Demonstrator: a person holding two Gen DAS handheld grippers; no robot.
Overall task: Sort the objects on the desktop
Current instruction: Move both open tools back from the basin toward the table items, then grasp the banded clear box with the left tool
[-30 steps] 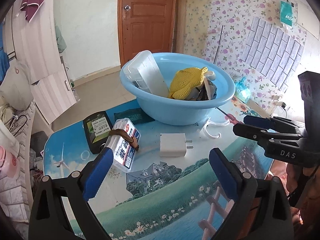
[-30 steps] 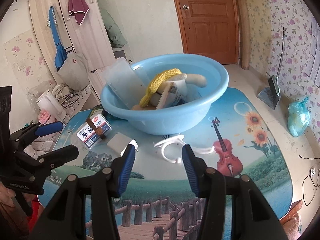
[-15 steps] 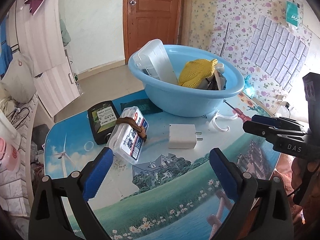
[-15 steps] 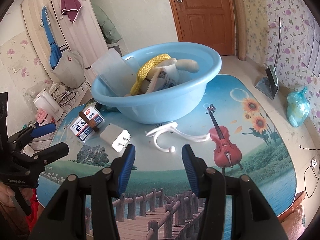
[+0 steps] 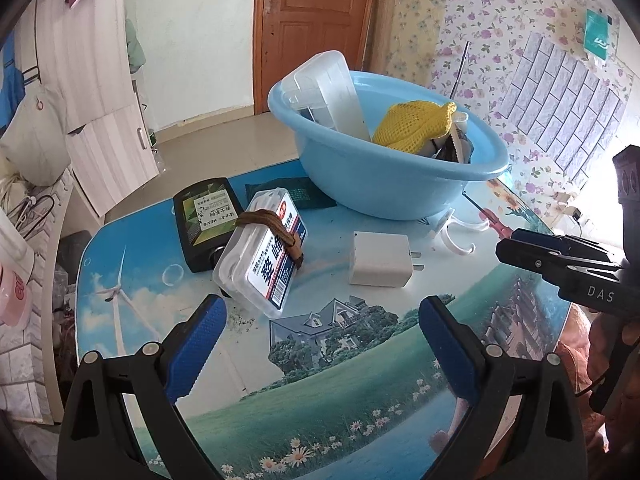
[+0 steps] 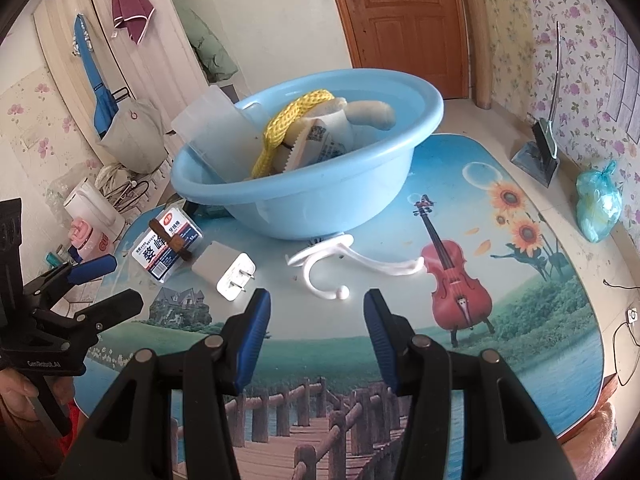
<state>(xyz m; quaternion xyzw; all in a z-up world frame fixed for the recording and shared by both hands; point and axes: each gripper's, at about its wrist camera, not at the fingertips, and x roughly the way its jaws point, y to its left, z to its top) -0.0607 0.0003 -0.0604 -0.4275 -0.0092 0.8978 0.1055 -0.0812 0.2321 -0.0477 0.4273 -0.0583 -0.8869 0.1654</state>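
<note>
A light blue basin (image 5: 384,184) (image 6: 320,212) stands at the back of the picture-printed table, holding a clear plastic lid (image 5: 328,92), a yellow knit cloth (image 5: 412,128) and other items. In front of it lie a clear floss-pick box with a brown band (image 5: 264,256) (image 6: 168,248), a black box (image 5: 204,220), a white charger plug (image 5: 380,260) (image 6: 228,272) and a white plastic hook (image 5: 456,232) (image 6: 340,268). My left gripper (image 5: 320,336) is open and empty, above the table before the floss box and charger. My right gripper (image 6: 316,320) is open and empty, just before the hook.
A dark green pouch (image 5: 304,196) lies half under the basin. A red-handled screwdriver (image 5: 492,216) lies right of the hook. The table edge (image 6: 600,340) curves at the right. A wardrobe, a door, a dustpan (image 6: 540,152) and a blue bag (image 6: 600,204) are beyond the table.
Both grippers have drawn back and shifted a little, so the objects sit further up in view. Both stay open. No object has moved.
</note>
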